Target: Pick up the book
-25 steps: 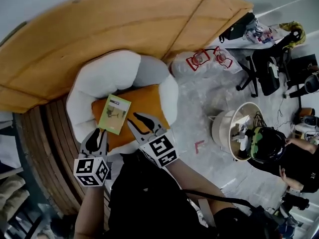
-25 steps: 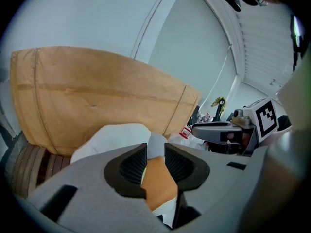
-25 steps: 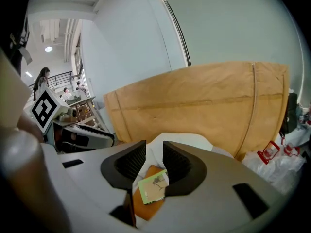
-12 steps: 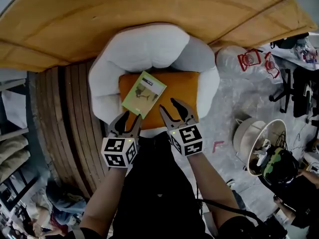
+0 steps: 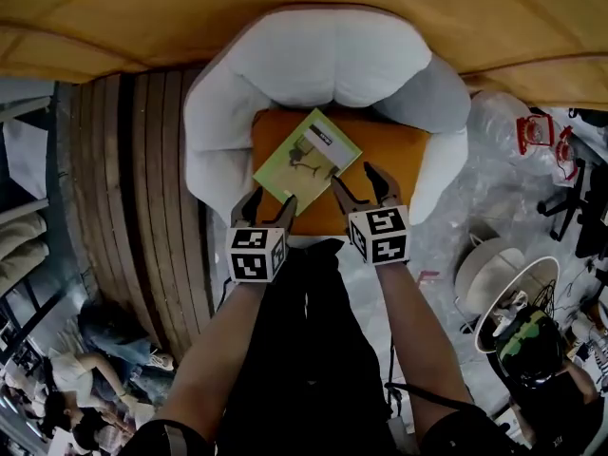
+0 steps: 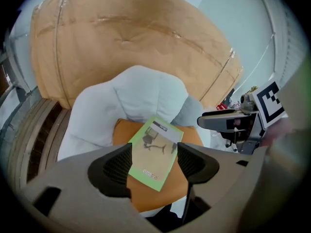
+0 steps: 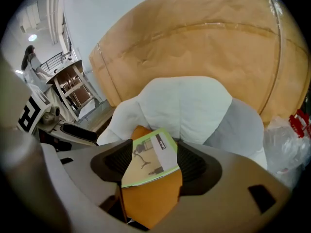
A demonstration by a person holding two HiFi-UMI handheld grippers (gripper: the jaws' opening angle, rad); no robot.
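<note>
A thin green book [image 5: 306, 160] lies flat on the orange seat cushion [image 5: 391, 150] of a white padded chair [image 5: 313, 65]. My left gripper [image 5: 270, 207] hovers at the cushion's front edge, just short of the book's near corner. Its jaws are opening and hold nothing. My right gripper [image 5: 358, 184] stands over the cushion to the right of the book, jaws also opening and empty. In the left gripper view the book [image 6: 156, 152] shows beyond the left gripper [image 6: 153, 163]. In the right gripper view the book [image 7: 149, 162] lies beyond the right gripper [image 7: 148, 171].
A curved wooden wall [image 5: 123, 17] rises behind the chair. A slatted wooden platform [image 5: 133, 198] runs along the left. Crinkled plastic sheeting [image 5: 494, 188] covers the floor at right, with a round white tub [image 5: 494, 283] of items. People stand at lower left [image 5: 57, 388].
Both grippers have come down toward the cushion and now sit closer to the book. Their jaws have spread wider apart. The book has not moved on the cushion.
</note>
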